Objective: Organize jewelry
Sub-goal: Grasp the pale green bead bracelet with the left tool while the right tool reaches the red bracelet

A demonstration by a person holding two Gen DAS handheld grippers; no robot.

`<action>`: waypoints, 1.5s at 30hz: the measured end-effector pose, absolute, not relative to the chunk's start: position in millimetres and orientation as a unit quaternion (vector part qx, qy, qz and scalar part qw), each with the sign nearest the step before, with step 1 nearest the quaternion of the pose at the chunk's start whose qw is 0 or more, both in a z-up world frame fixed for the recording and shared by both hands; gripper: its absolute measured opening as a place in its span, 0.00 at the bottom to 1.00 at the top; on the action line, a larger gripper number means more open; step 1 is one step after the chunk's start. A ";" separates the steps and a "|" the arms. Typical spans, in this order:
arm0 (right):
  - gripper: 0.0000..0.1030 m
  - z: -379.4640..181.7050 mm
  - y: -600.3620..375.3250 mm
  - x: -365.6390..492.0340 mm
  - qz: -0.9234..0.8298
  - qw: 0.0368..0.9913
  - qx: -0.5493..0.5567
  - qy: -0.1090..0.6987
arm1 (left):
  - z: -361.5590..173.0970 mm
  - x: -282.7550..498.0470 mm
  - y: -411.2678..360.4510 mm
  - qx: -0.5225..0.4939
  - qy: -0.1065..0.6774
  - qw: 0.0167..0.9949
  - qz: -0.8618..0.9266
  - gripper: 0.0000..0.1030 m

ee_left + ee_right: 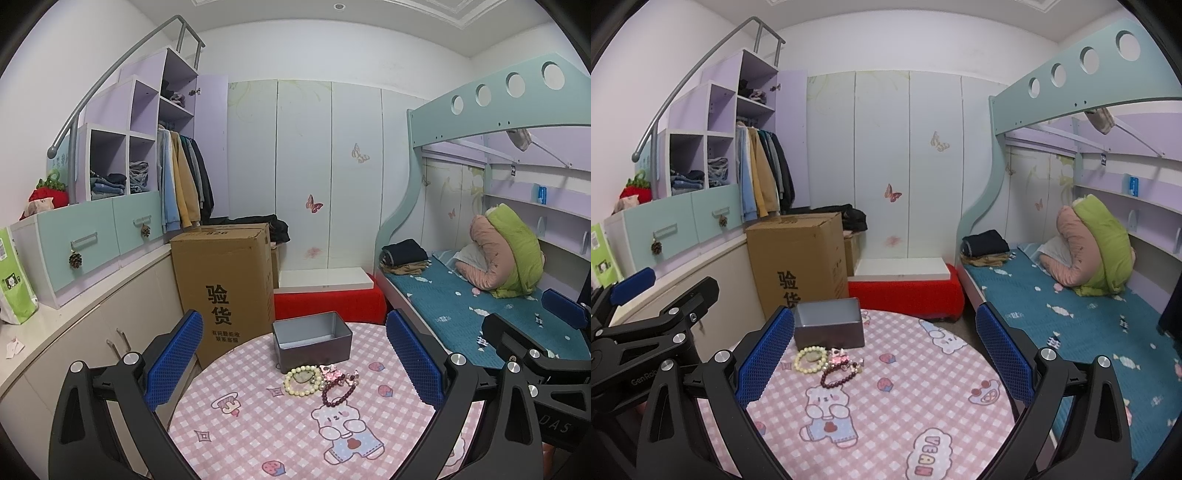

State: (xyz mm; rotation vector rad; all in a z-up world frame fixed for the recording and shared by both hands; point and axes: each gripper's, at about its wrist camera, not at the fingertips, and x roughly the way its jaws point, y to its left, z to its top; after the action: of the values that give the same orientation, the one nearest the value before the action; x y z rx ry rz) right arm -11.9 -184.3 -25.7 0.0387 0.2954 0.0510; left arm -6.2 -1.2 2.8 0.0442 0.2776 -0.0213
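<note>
Above a round table (258, 435) in pink checked cloth: left gripper (295, 365) spread wide and empty, right gripper (882, 356) likewise released, clear of everything. Straight ahead between the left fingers, an open grey tin (312, 341); just in front of it, nearer the tool, a pale bead bracelet (301, 380), a dark red bracelet (338, 391) and pink hair clips (332, 371) bunched together. Ahead-left of the right gripper, by its left finger.
</note>
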 end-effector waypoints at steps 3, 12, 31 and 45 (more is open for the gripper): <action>0.93 -28.8 -183.3 -13.1 0.025 0.989 0.019 0.148 | 1.3 -6.2 -2.4 0.032 0.138 0.990 -0.007 0.93; 0.93 -32.0 -183.5 -10.6 0.027 0.987 0.030 0.154 | -1.9 2.5 0.2 0.038 0.146 0.988 0.005 0.93; 0.93 -80.5 -198.6 82.3 0.010 0.969 0.036 0.244 | -63.6 102.9 47.2 -0.018 0.249 0.968 0.029 0.93; 0.93 -181.6 -170.4 157.0 0.021 0.928 0.018 0.372 | -180.6 204.1 48.7 -0.030 0.438 0.898 0.033 0.92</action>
State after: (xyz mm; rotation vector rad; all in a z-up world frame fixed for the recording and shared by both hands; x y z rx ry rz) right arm 157.0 -170.4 -181.6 0.0364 0.7618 0.0423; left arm 204.1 48.7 -180.6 -0.0622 0.9074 0.0688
